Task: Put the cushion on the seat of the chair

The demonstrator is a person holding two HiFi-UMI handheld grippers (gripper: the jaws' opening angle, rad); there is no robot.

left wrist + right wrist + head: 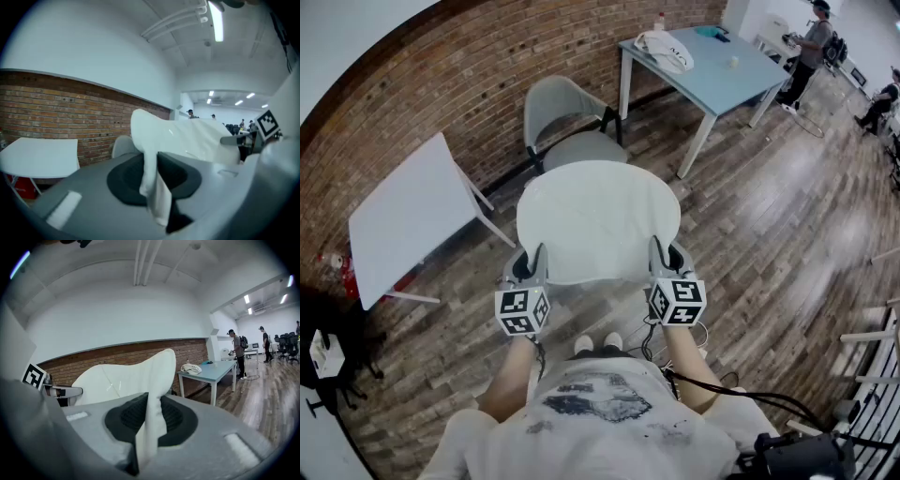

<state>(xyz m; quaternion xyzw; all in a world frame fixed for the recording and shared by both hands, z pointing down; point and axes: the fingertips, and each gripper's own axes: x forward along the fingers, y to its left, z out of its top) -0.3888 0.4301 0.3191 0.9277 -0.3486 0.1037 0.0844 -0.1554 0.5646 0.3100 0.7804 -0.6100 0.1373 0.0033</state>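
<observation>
The cushion (pixel 598 220), white, rounded and smooth, is held spread in the air just before the grey chair (pixel 570 120), over a wood-plank floor (pixel 759 234). The left gripper (pixel 534 261) and right gripper (pixel 661 253), side by side and near level, each pinch its soft near edge

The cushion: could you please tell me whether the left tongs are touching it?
Touching. In the left gripper view the left tongs are closed on the white edge of the cushion, which is pinched between them.

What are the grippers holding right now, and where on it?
Both hold the white cushion: left gripper pinches its near-left edge, right gripper its near-right edge.
</observation>
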